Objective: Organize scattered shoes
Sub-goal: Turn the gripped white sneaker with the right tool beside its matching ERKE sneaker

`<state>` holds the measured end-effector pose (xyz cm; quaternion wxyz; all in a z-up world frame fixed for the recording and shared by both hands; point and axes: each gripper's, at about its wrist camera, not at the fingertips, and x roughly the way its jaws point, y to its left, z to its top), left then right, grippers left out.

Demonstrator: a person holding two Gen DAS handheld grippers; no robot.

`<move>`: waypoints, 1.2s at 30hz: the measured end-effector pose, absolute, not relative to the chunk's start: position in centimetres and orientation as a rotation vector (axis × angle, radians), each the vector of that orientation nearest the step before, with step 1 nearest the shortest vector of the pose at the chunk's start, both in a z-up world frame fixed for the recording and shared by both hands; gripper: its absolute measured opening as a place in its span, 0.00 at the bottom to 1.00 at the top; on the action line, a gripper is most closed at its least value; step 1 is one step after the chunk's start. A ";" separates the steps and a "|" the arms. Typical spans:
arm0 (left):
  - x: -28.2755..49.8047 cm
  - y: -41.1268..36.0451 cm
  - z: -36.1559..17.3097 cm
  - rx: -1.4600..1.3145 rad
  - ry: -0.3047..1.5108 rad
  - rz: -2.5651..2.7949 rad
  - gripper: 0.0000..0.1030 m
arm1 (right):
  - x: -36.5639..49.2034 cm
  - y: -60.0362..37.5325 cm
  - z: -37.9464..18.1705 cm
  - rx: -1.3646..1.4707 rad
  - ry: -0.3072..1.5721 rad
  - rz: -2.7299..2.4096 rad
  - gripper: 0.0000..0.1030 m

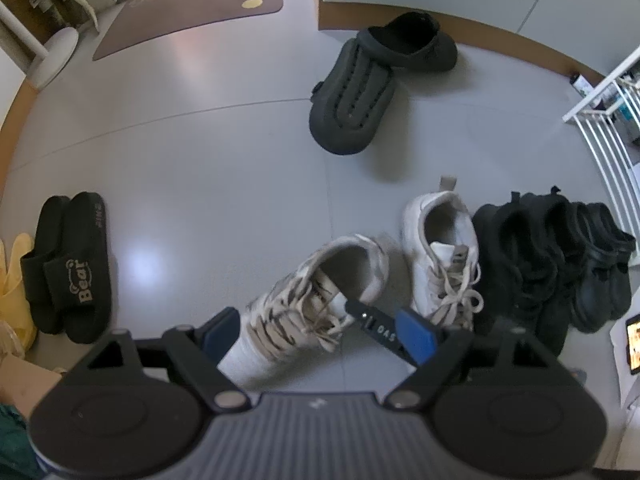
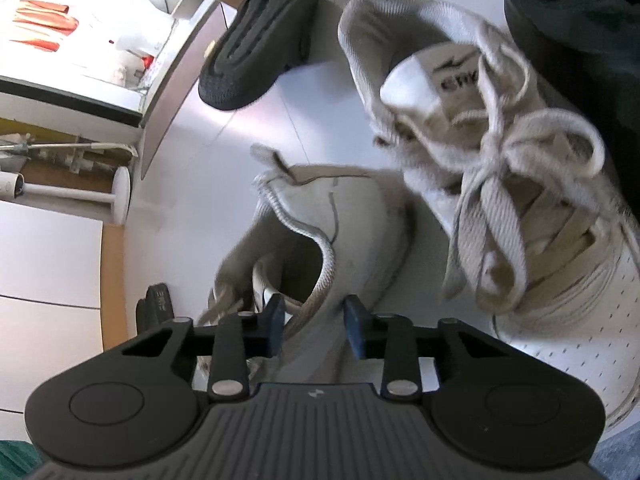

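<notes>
I read "Bear" in tan letters on the strap of a black slide [image 1: 76, 276] near the floor's left edge. My right tool's finger [image 1: 382, 330] shows white letters "DAS". The white sneaker's tongue [image 2: 452, 80] carries dark lettering I cannot make out.

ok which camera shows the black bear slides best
The left wrist view. The black slides lie whole at the left on the grey floor, side by side, with the "Bear" print readable. The right wrist view shows only a dark sliver at its lower left, which is probably them, past the white sneaker.
</notes>
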<state>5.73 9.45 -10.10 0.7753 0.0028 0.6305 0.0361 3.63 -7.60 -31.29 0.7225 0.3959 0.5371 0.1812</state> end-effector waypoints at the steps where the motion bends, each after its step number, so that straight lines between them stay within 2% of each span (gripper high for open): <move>1: 5.7 9.4 -10.2 0.009 1.368 0.077 0.84 | 3.6 -7.8 -31.3 0.886 1.173 0.401 0.25; 5: 5.9 9.5 -10.1 0.005 1.367 0.084 0.84 | 3.3 -8.4 -30.5 0.905 1.138 0.403 0.30; 7: 5.9 9.4 -10.1 0.001 1.364 0.084 0.84 | 3.0 -8.3 -30.2 0.889 1.132 0.412 0.42; 12: 5.8 8.8 -10.1 0.010 1.366 0.063 0.84 | 2.5 -7.8 -30.2 0.886 1.137 0.414 0.48; 24: 5.8 9.1 -10.1 -0.010 1.366 0.065 0.84 | 1.4 -5.0 -30.8 0.838 1.206 0.458 0.48; 26: 5.8 9.4 -10.1 -0.022 1.365 0.070 0.84 | 1.1 -5.0 -31.1 0.853 1.203 0.459 0.45; 27: 5.7 9.5 -10.1 -0.025 1.364 0.074 0.84 | 1.0 -5.1 -31.3 0.867 1.198 0.466 0.40; 36: 5.6 9.5 -10.1 -0.023 1.365 0.079 0.84 | 1.5 -5.6 -30.9 0.861 1.147 0.427 0.33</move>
